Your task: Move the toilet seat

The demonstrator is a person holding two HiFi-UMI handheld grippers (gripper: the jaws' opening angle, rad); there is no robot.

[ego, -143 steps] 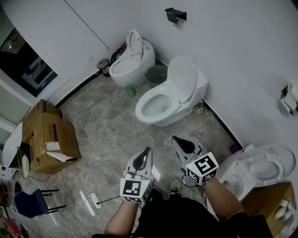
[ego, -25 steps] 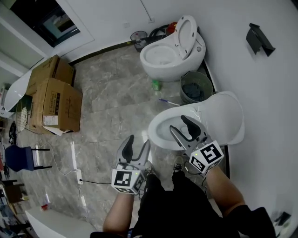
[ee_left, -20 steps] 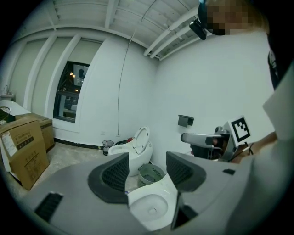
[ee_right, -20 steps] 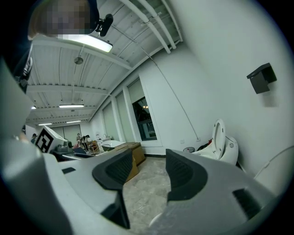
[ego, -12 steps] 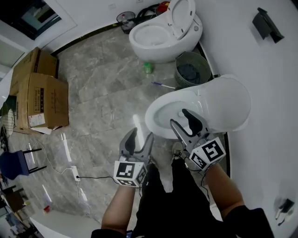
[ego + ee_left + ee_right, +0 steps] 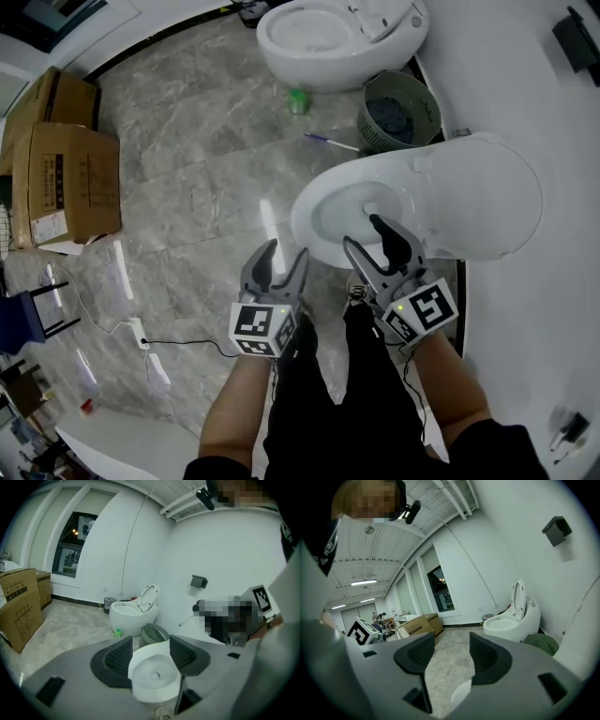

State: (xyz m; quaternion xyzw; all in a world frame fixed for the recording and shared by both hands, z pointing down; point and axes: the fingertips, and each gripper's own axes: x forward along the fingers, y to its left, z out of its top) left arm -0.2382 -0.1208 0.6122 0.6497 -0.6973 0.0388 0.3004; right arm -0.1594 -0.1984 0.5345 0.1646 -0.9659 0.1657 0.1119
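Observation:
A white toilet stands just ahead of me in the head view, its open bowl (image 6: 349,214) facing me and its lid (image 6: 487,197) raised toward the wall. I cannot tell the seat apart from the lid. My right gripper (image 6: 378,246) hangs over the bowl's near rim; its jaws are opening with nothing between them. My left gripper (image 6: 275,267) is open and empty over the floor, just left of the bowl. In the left gripper view the bowl (image 6: 154,677) shows beyond the gap of the left gripper (image 6: 151,656). In the right gripper view the right gripper (image 6: 452,656) looks out over the floor.
A second white toilet (image 6: 323,33) with its seat up stands farther along the wall, with a green waste basket (image 6: 398,111) between the two. A small green bottle (image 6: 298,101) and a pen (image 6: 330,142) lie on the floor. Cardboard boxes (image 6: 56,159) stand at the left. My legs are below.
The near toilet has come closer and now lies right under the grippers. The right gripper has gone from short of the bowl to over its near rim. Both grippers stay open.

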